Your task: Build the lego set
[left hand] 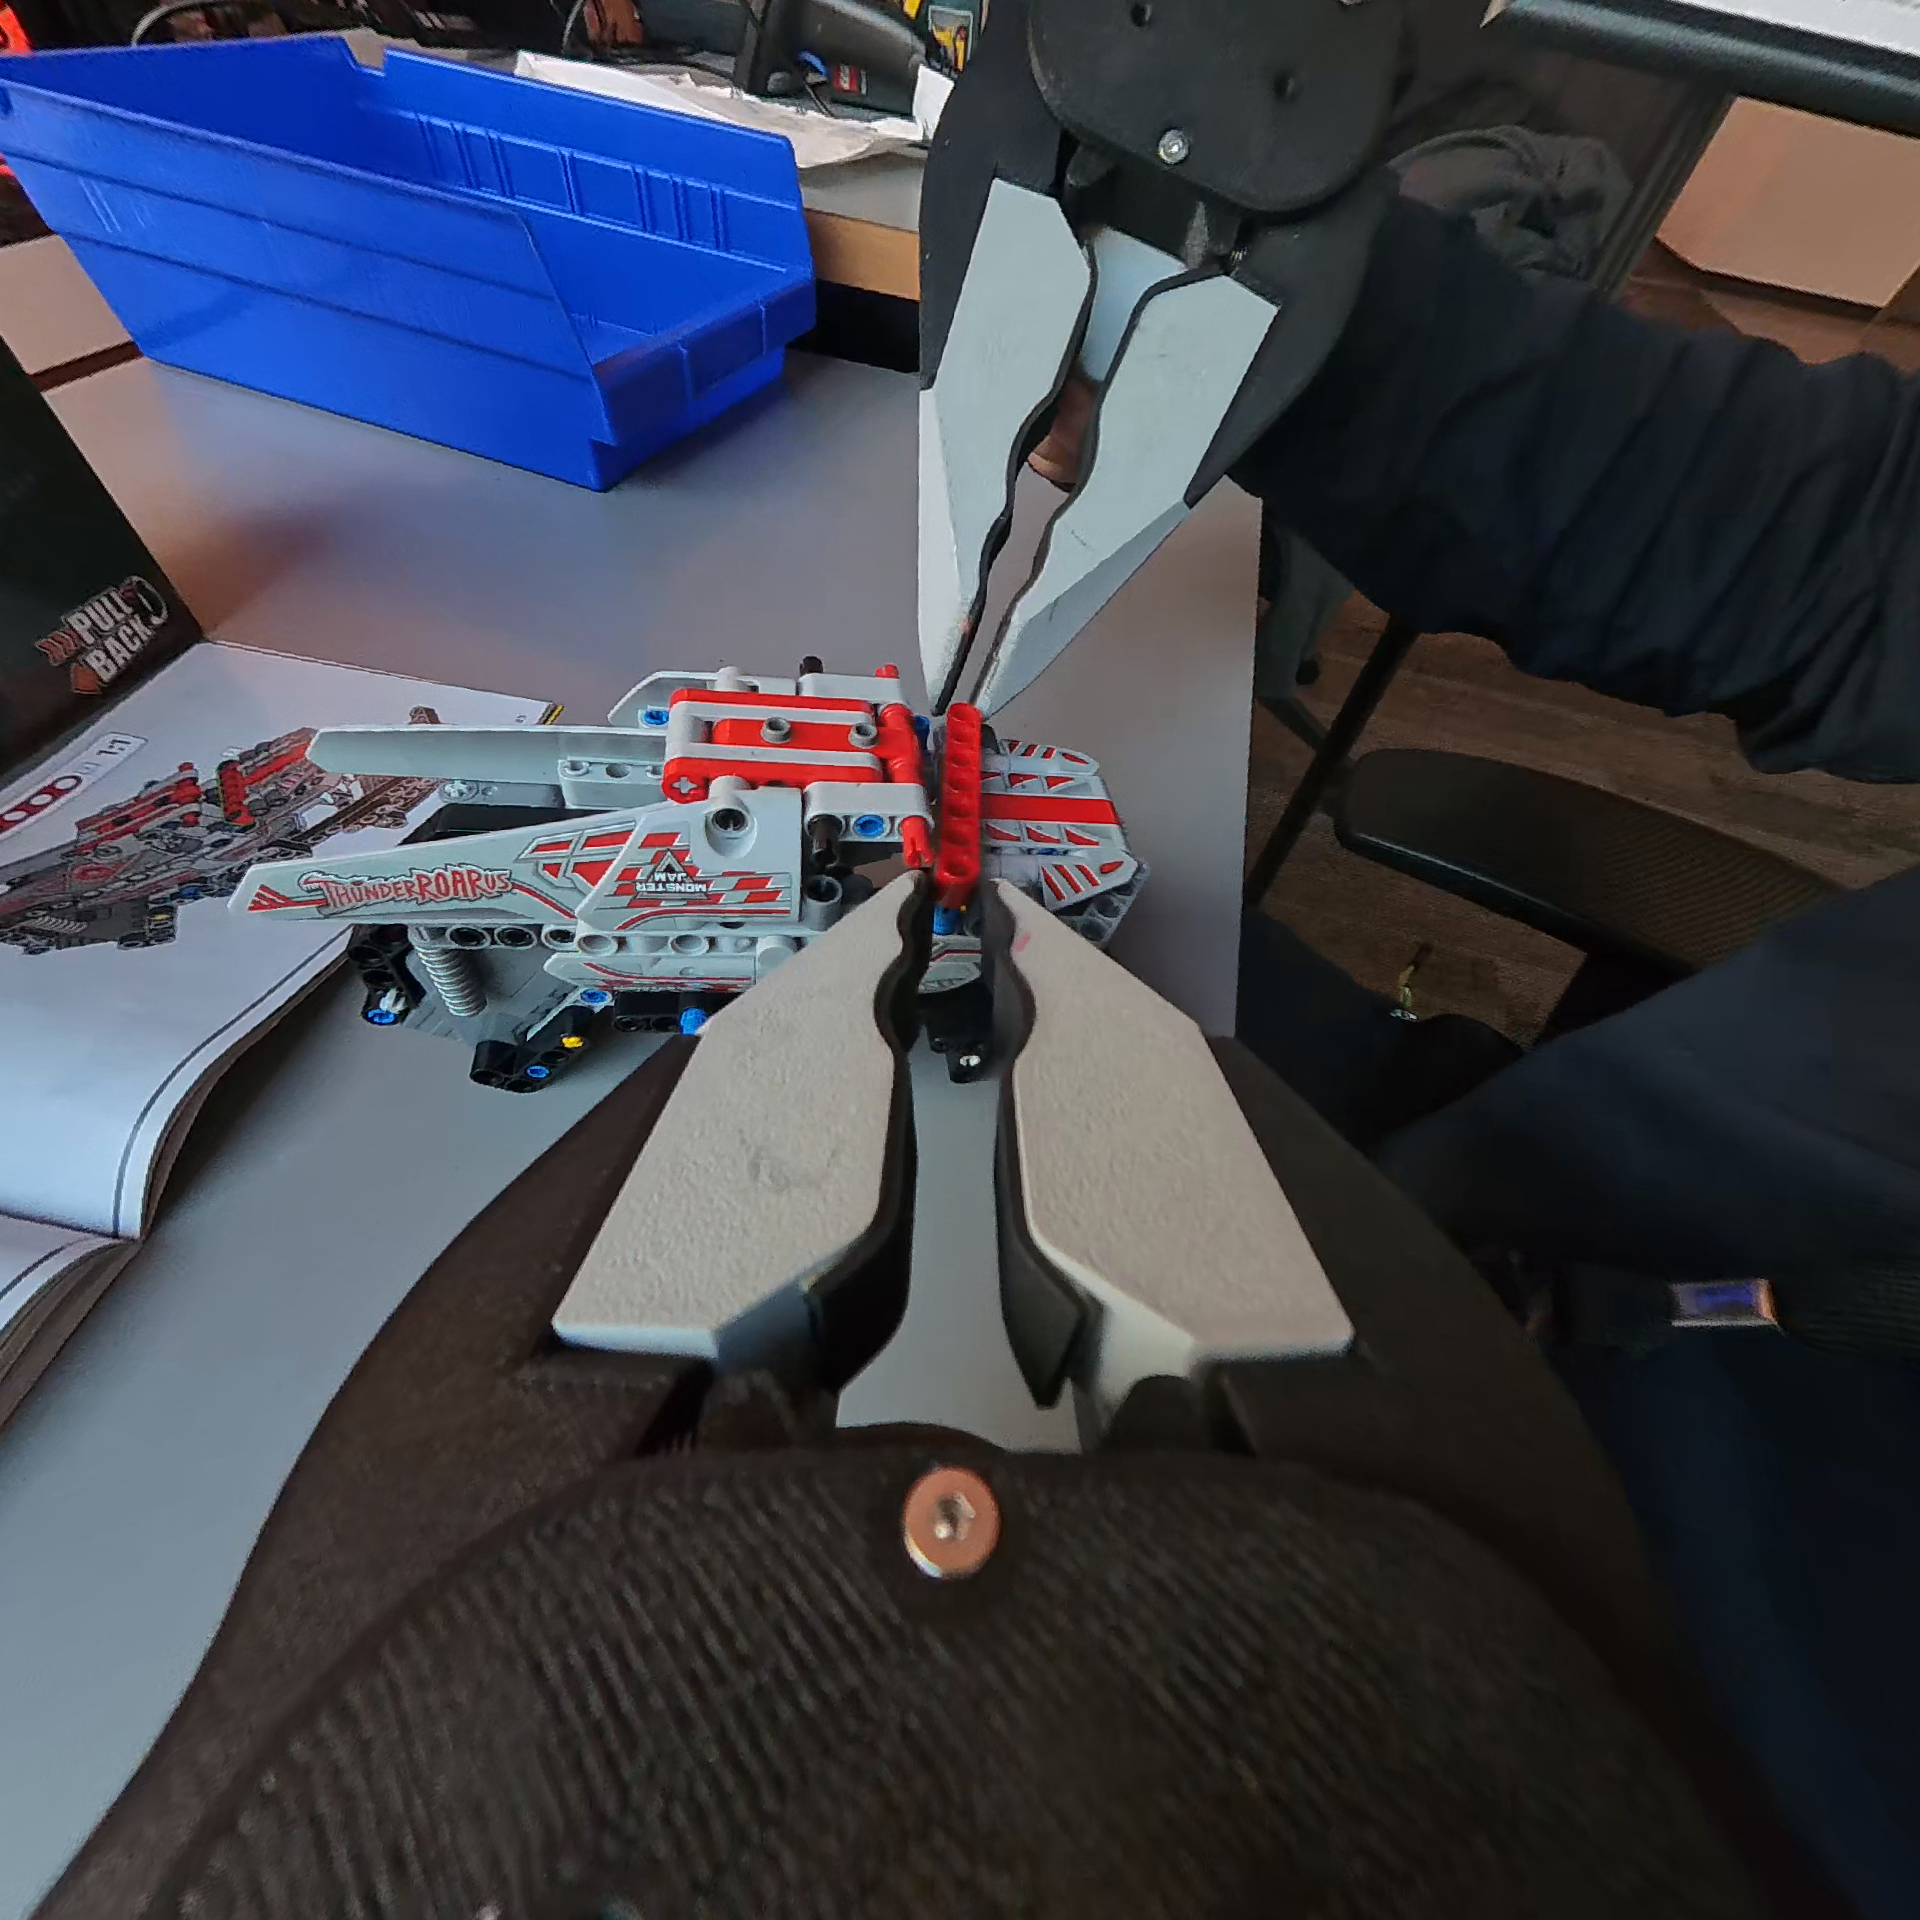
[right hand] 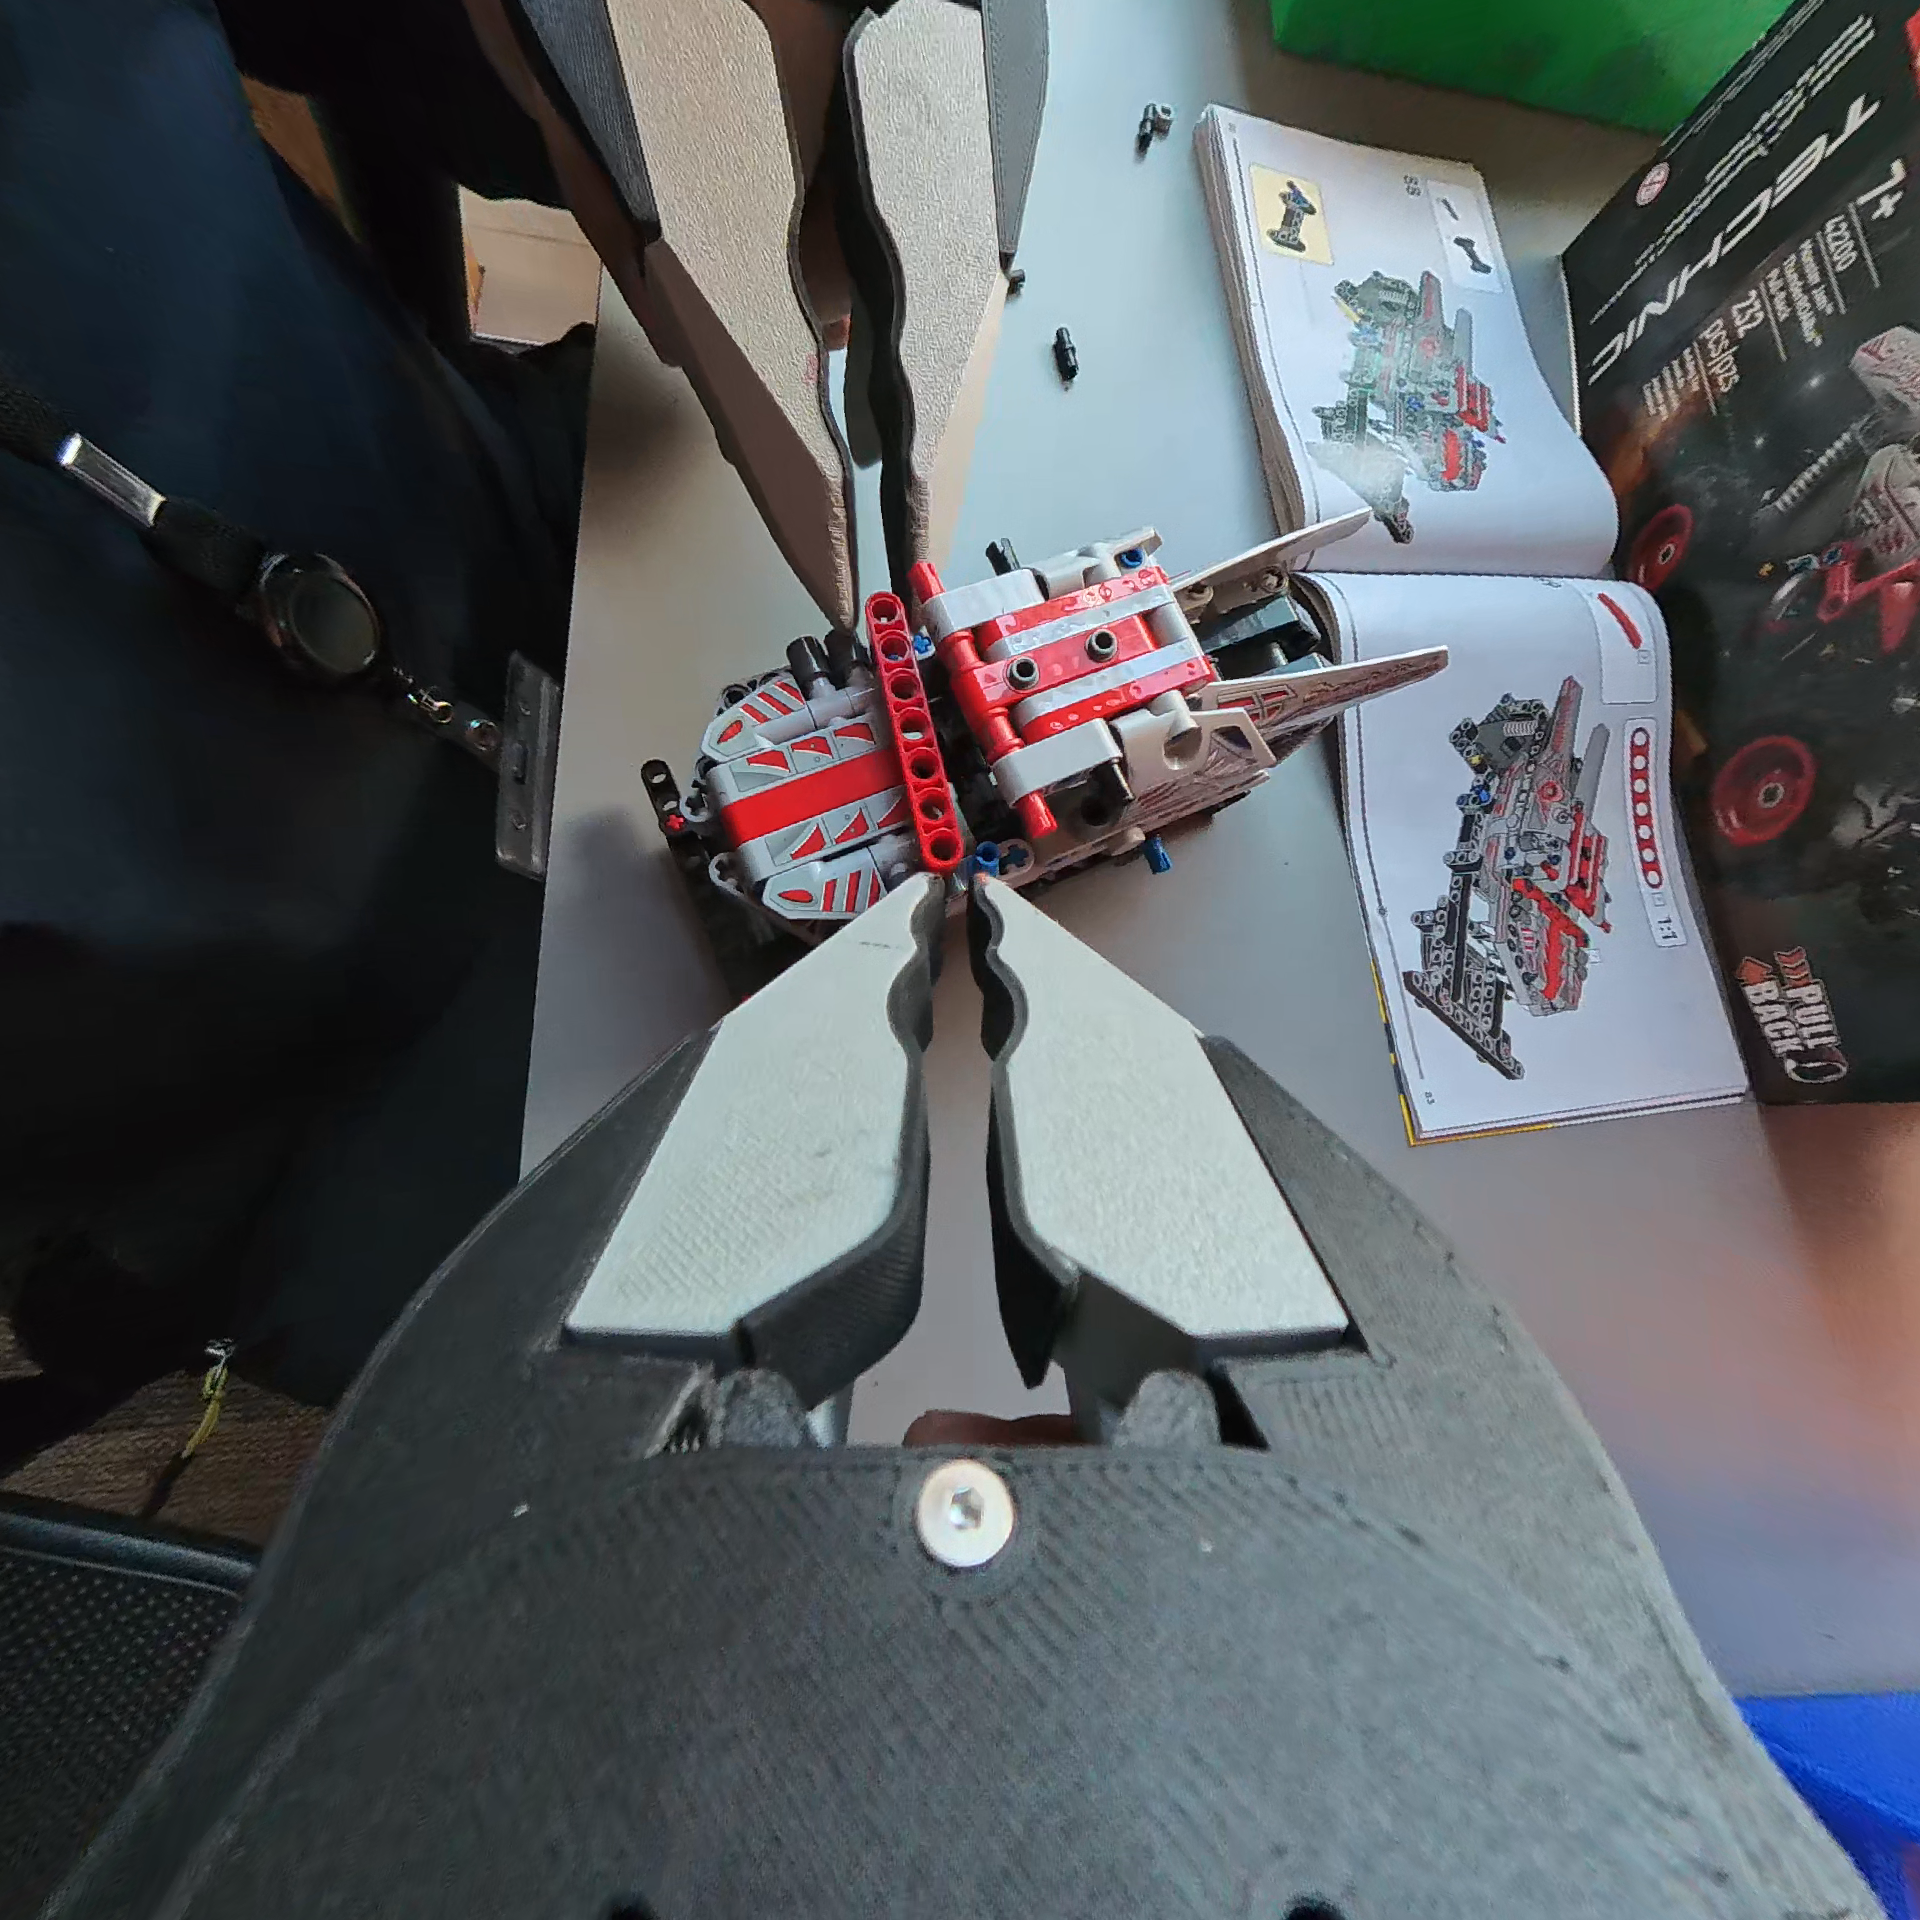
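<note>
Model [left hand: 727, 831] sits on the table [left hand: 623, 561], red beam [left hand: 958, 800] across it. Left gripper [left hand: 956, 894] pinches one beam end, right gripper [right hand: 956, 888] nearly closed at the other. Only left view shows the blue bin [left hand: 416, 260]; only right, two loose black pins [right hand: 1065, 351].
</note>
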Tool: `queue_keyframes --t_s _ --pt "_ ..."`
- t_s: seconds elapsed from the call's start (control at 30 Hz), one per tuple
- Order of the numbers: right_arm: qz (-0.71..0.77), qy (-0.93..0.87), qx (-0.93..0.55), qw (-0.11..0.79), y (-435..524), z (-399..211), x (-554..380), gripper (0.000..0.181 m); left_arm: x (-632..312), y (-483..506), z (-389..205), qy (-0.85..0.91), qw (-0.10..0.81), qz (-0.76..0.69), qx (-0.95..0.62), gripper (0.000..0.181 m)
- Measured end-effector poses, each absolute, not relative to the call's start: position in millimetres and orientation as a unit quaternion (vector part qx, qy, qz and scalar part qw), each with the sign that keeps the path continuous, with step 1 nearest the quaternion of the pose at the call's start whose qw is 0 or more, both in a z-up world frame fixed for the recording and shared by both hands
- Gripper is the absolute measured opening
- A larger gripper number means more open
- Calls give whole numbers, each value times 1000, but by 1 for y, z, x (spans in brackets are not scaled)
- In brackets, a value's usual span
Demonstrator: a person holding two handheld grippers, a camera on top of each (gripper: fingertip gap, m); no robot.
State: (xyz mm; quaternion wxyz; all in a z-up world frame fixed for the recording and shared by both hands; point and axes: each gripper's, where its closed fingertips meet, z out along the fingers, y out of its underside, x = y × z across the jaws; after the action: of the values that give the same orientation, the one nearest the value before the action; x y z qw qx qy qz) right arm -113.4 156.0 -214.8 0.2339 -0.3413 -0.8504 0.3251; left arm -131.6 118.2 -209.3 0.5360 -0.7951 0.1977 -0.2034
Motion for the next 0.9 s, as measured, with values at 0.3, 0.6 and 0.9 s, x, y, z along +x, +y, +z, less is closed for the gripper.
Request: queue_keyframes --t_s 0.3,0.6,0.9 --pt "340 -845 -344 229 153 -214 -113 2 -132 118 -209 199 537 -195 -796 6" --pt "331 -844 -335 257 157 -207 -116 0 -132 119 -210 199 543 -173 -797 4" --pt "346 -838 -346 243 156 -209 -115 5 -133 120 -210 192 550 -158 -797 4"
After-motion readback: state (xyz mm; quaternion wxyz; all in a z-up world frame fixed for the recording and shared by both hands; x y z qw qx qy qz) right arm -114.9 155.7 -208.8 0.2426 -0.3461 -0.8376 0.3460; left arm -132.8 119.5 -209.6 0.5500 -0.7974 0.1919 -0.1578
